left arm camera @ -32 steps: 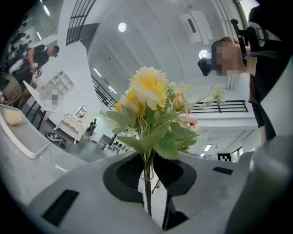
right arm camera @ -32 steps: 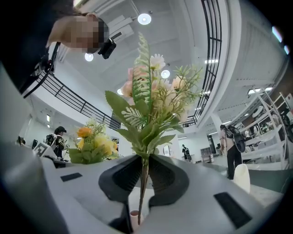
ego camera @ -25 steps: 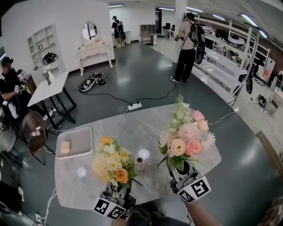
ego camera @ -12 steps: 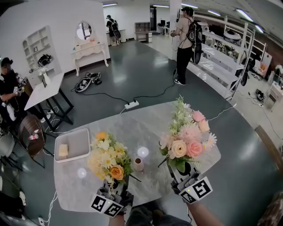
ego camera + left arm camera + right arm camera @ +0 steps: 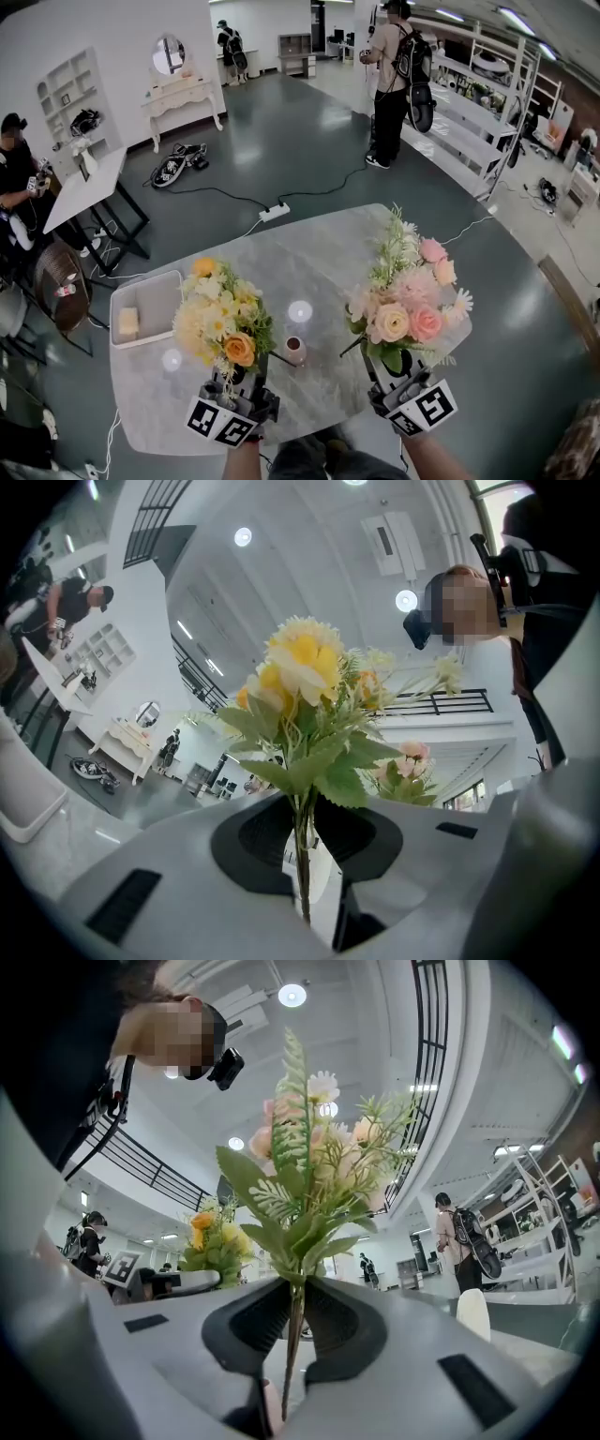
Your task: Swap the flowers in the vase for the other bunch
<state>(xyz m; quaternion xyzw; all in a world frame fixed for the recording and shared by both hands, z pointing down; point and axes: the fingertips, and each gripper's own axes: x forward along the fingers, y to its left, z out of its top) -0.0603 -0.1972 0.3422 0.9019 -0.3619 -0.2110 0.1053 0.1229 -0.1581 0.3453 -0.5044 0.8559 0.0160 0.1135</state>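
**Head view, with both gripper views.** Your left gripper (image 5: 236, 386) is clamped on the stems of the yellow bunch (image 5: 221, 321). The left gripper view shows the thin stems pinched upright between its two jaws, with leaves and blooms fanning out above. Your right gripper (image 5: 401, 373) is likewise closed on the stem of the pink bunch (image 5: 409, 298), held upright, as the right gripper view confirms.

Both bunches hang above the near edge of the table (image 5: 309, 253). The yellow bunch is toward the near left corner and the pink bunch toward the near right corner. The vase (image 5: 295, 350) stands on the table close to the near edge, between the two bunches. A tray (image 5: 159, 302) lies at the left edge, with a pale block (image 5: 127, 322) in its near part.

**Change since a second ago.** You have carried the yellow bunch up and to the left. Its orange bloom, then just beside the vase, now stands further to the vase's left. The pink bunch keeps its place to the right of the vase. Neither grip has changed. The vase and tray lie where they lay, and their small shift in the frame comes from your head.
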